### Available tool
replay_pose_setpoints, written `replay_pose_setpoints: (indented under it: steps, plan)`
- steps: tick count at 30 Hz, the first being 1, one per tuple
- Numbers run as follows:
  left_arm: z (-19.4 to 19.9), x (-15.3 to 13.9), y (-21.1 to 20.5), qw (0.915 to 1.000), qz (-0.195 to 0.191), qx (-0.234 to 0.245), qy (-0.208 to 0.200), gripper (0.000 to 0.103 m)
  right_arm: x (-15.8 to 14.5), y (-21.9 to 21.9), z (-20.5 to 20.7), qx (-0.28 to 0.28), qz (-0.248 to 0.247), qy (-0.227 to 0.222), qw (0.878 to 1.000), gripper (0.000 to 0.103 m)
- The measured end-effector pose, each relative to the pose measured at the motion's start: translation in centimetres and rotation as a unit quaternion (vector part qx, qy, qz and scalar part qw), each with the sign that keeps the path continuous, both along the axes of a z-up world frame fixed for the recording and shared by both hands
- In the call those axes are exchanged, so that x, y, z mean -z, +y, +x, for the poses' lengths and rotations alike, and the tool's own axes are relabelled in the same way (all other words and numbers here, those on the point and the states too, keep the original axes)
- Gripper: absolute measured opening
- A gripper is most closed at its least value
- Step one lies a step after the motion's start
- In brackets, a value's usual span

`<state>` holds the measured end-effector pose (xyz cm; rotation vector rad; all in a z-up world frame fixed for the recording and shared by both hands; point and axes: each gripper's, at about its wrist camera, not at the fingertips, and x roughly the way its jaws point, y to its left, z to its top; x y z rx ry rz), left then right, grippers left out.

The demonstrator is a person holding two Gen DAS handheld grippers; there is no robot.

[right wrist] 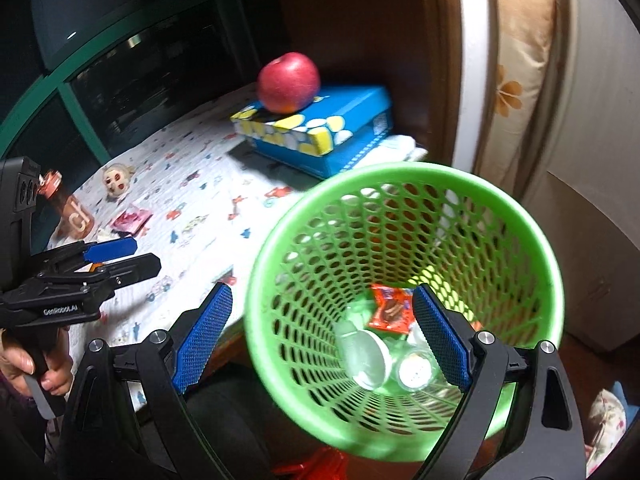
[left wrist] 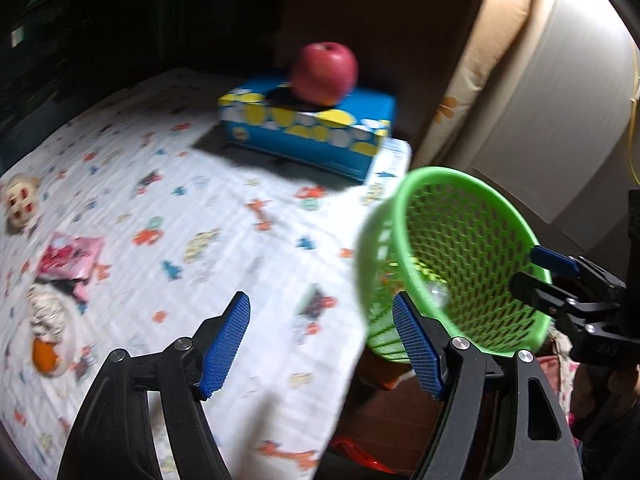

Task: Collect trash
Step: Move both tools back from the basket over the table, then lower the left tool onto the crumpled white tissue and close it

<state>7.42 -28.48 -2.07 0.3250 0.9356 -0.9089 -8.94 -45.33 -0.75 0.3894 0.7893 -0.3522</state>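
Observation:
A green mesh basket (right wrist: 404, 208) sits at the table's right edge, tilted; it also shows in the left wrist view (left wrist: 472, 216). Inside lie a red wrapper (right wrist: 390, 306) and clear plastic cups (right wrist: 368, 354). My right gripper (right wrist: 320, 336) is open, its fingers astride the basket's near rim, one outside and one inside. My left gripper (left wrist: 320, 344) is open and empty over the table's near right edge. A pink wrapper (left wrist: 70, 258), crumpled paper (left wrist: 46, 312) and orange peel (left wrist: 46, 354) lie on the table at left.
A red apple (left wrist: 324, 72) sits on a blue tissue box (left wrist: 308, 128) at the back. A small doll head (left wrist: 20, 200) lies at far left. A bottle (right wrist: 68, 208) stands at the table's left edge. A patterned cloth (left wrist: 200, 220) covers the table.

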Motion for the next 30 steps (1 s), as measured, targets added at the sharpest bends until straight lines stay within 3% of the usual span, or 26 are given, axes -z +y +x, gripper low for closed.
replay_pose_setpoints:
  steps: [7,16,21,30]
  plan:
    - [4.2,0.5,6.2,0.9959,0.024,-0.083,-0.027,0.071,-0.2,3.2,3.7,-0.046,0.000,0.001,0.999,0.090]
    - [11.0,1.5,13.5,0.9798,0.044,-0.192,-0.038,0.071,-0.4,7.1,7.8,-0.098,-0.001,0.005,0.995,0.090]
    - [13.8,2.6,14.9,0.9740,0.055,-0.217,-0.032,0.071,-0.1,8.8,9.6,-0.120,0.001,0.011,0.993,0.090]
    - [16.8,4.8,15.2,0.9720,0.063,-0.226,-0.011,0.071,0.4,10.9,12.2,-0.149,0.002,0.020,0.989,0.090]
